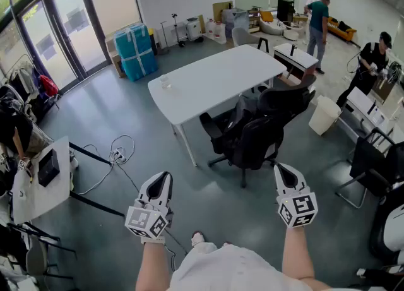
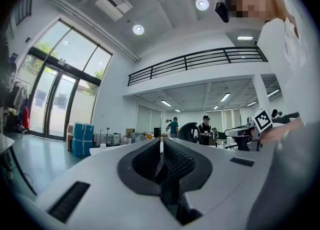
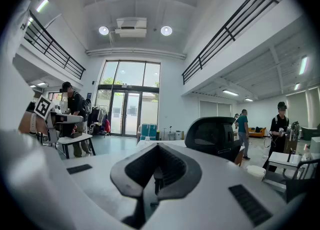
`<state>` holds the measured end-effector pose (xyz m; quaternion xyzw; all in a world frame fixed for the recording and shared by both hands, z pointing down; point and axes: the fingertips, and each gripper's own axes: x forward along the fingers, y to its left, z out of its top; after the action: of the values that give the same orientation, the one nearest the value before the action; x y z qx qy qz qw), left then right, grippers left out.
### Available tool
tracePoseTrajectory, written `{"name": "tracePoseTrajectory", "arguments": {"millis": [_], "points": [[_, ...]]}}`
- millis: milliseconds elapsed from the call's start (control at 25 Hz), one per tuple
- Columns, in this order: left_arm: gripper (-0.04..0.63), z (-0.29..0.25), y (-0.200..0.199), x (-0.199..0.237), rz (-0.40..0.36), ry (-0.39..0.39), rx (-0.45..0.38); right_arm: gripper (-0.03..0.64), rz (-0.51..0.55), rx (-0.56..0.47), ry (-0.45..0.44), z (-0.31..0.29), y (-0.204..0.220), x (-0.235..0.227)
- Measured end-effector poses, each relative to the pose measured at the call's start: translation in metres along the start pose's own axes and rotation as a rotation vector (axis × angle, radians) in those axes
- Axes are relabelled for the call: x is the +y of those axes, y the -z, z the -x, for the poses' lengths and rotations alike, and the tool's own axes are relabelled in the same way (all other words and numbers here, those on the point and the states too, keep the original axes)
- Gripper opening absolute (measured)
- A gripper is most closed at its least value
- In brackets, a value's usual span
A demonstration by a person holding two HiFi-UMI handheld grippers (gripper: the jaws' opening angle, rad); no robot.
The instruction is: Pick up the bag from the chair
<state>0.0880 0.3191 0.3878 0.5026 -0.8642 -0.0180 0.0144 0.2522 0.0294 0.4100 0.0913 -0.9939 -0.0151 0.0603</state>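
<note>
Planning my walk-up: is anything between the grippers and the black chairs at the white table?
Nothing visible: only bare floor lies between the left gripper, the right gripper and the nearest chair. Its backrest faces the person, though, so the bag is not clearly visible.

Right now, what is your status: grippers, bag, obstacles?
Left gripper shut, empty; right gripper shut, empty. Both held short of the black chair. Bag hard to tell from the dark seat. Nothing in the way.

White table (image 1: 214, 81); blk chair (image 1: 255, 141); grey-green floor (image 1: 126, 176); teal boxes (image 1: 136, 50) w/ pale straps. The left gripper (image 1: 165, 177) & right gripper (image 1: 279, 170): white, blk-white square markers.
</note>
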Motion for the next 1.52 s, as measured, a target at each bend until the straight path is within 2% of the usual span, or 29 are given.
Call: {"name": "tracePoseTrajectory", "arguments": {"millis": [640,880,1120,1360,1520], "points": [[0.034,-0.002,0.007,0.006,0.013,-0.001,0.000,0.018,0.017,0.018,0.010,-0.006,0.006,-0.001],[0.035,-0.003,0.006,0.002,0.023,0.002,-0.012,0.018,-0.004,-0.048,-0.035,-0.002,-0.004,0.003],[0.035,-0.003,0.009,0.005,0.029,0.006,-0.013,0.020,-0.017,-0.054,-0.046,-0.006,-0.004,0.004],[0.035,-0.023,0.011,0.018,0.042,0.009,-0.009,0.020,0.006,-0.053,-0.044,-0.026,-0.013,0.002],[0.035,-0.054,0.014,0.031,0.058,0.029,-0.012,0.020,0.013,-0.050,-0.012,-0.045,-0.019,-0.013]]}}
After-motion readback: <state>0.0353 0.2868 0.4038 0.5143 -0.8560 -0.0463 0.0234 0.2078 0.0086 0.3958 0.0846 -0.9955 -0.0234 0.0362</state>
